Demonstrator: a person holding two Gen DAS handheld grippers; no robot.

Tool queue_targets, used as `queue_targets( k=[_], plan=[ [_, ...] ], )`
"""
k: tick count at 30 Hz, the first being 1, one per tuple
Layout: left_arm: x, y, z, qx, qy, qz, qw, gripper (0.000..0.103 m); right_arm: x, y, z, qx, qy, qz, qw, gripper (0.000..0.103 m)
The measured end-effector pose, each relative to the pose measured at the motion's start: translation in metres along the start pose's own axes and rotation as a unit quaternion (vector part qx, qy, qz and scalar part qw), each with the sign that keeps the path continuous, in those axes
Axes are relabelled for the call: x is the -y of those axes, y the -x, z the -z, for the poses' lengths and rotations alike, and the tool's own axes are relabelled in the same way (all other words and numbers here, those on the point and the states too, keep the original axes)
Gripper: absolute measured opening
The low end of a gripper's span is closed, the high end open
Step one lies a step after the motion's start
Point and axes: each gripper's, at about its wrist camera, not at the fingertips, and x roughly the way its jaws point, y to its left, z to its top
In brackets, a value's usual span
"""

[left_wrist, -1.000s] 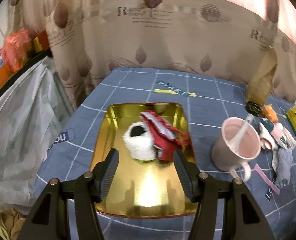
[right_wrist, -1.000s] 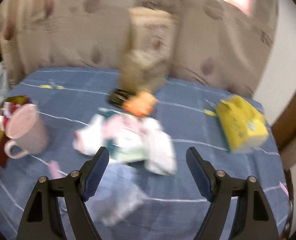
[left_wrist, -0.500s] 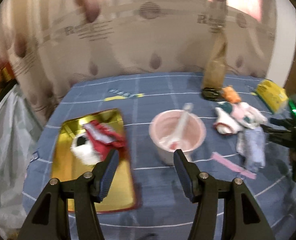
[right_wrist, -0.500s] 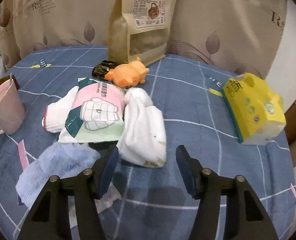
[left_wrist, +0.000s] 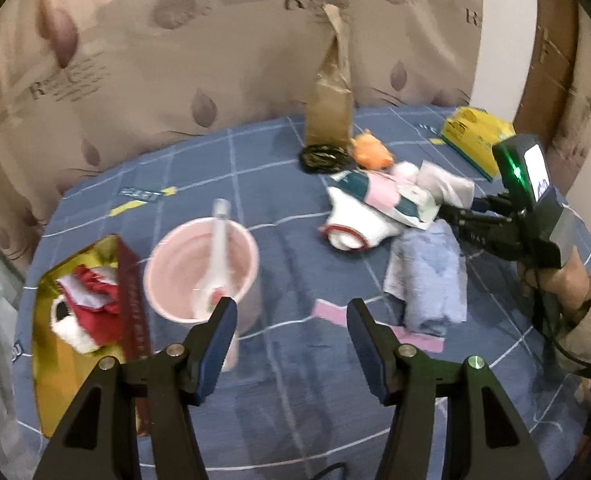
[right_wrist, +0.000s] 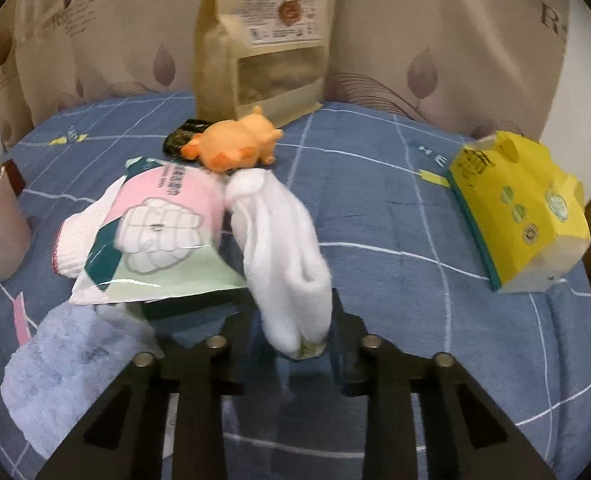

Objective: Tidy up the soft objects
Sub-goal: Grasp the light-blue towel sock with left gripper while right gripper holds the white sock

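Left view: my left gripper (left_wrist: pixel 291 332) hangs wide and empty over the bed (left_wrist: pixel 287 208); gold tray (left_wrist: pixel 55 392) already holds soft bits.

Right view: my right gripper (right_wrist: pixel 295 330) has just closed on the white sock's (right_wrist: pixel 283 240) near end. Light, floppy, will droop; that bunched end seems the best hold.

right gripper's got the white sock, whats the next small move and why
Probably lift the white sock straight up. The right gripper has just closed its jaws on the sock's near end, while the far end still lies against the pink packet.

Glossy gold metal tray (left_wrist: pixel 51 396); white sock (right_wrist: pixel 283 248) cloth, probably knit.
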Motion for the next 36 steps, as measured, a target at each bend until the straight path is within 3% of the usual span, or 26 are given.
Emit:
queue_targets(
  k=[16, 24, 36],
  plan=[
    [0.076, -0.04, -0.023, -0.024, -0.051, 0.108, 0.9925, 0.059, 0.034, 0.007, 0.015, 0.018, -0.07, 0.005, 0.997, 0.022],
    [0.115, -0.078, -0.029, -0.059, -0.079, 0.114, 0.9886, 0.059, 0.037, 0.006, 0.015, 0.019, -0.083, -0.006, 0.996, 0.022],
    [0.123, -0.119, -0.034, -0.086, -0.088, 0.098, 0.9876, 0.061, 0.04, 0.003, 0.015, 0.01, -0.095, -0.018, 0.995, 0.022]
  ],
)
